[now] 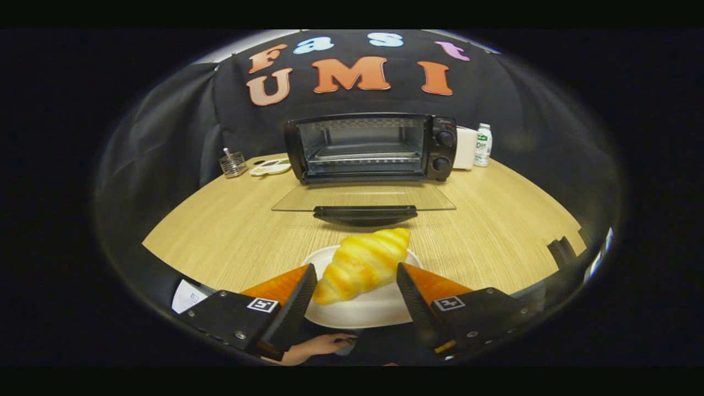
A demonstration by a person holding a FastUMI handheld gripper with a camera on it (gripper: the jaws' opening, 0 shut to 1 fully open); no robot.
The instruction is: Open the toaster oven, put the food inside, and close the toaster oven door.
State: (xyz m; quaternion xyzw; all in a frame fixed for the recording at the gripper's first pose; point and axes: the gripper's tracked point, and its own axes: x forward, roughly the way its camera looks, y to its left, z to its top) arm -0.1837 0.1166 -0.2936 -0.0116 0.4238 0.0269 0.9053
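And here's the gripper (356, 286), fingers spread wide apart, one on each side of the croissant (363, 264) with a gap on both sides, nothing clamped. The croissant lies on a white plate (360, 313) between and just ahead of the fingers, its long axis slanting from about 7 o'clock near the left finger up toward 1 o'clock. Each finger carries a small square black-and-white marker; no readable writing there. Beyond the plate, at 12 o'clock, the toaster oven (374, 147) stands with its glass door (363, 198) dropped flat open toward us, dark handle nearest the plate, two knobs down its right side. A green-labelled bottle (483, 144) stands right of the oven beside a white box (465, 147); its print is too small to read. Pale wood-grain table (495, 231), black cloth walls behind. At 10 o'clock, a clear holder (233, 164) and a small dish (270, 166). A hand (319, 347) shows below the plate.
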